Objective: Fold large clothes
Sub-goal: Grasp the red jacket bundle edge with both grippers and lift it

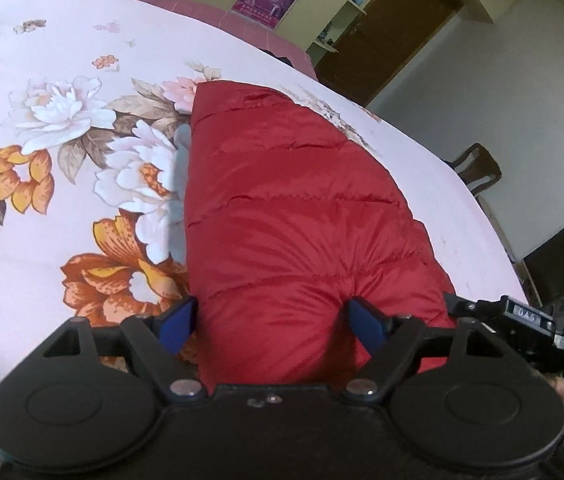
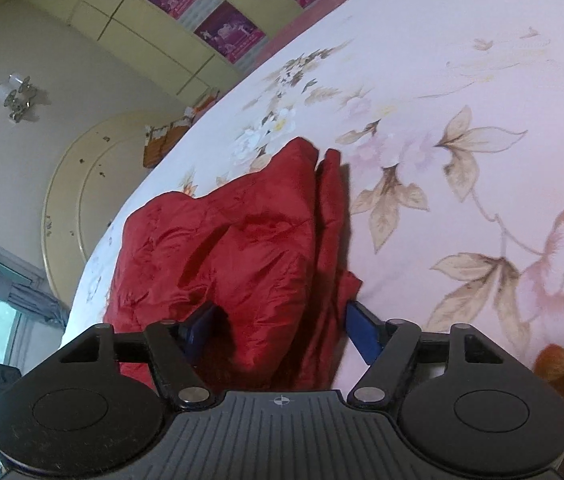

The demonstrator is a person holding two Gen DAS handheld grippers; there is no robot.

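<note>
One red quilted jacket [image 1: 294, 208] lies on a floral bedsheet [image 1: 61, 128], puffed and stitched in horizontal bands. From the left wrist it reads as a smooth, rounded fold with a straight left edge. From the right wrist the same jacket [image 2: 225, 248] looks crumpled, with a narrow flap along its right side.

Left gripper [image 1: 271, 320]: jaws spread wide, blue pads on either side of the near end of the jacket, not visibly pressing it.

Right gripper [image 2: 282, 328]: jaws also apart, straddling the near rumpled edge; left pad sits against the fabric, right pad just beside the flap; no clamp seen.

Background: yellow cabinets with purple posters [image 2: 229, 34], brown door [image 1: 386, 32], wooden chair [image 1: 478, 168].
</note>
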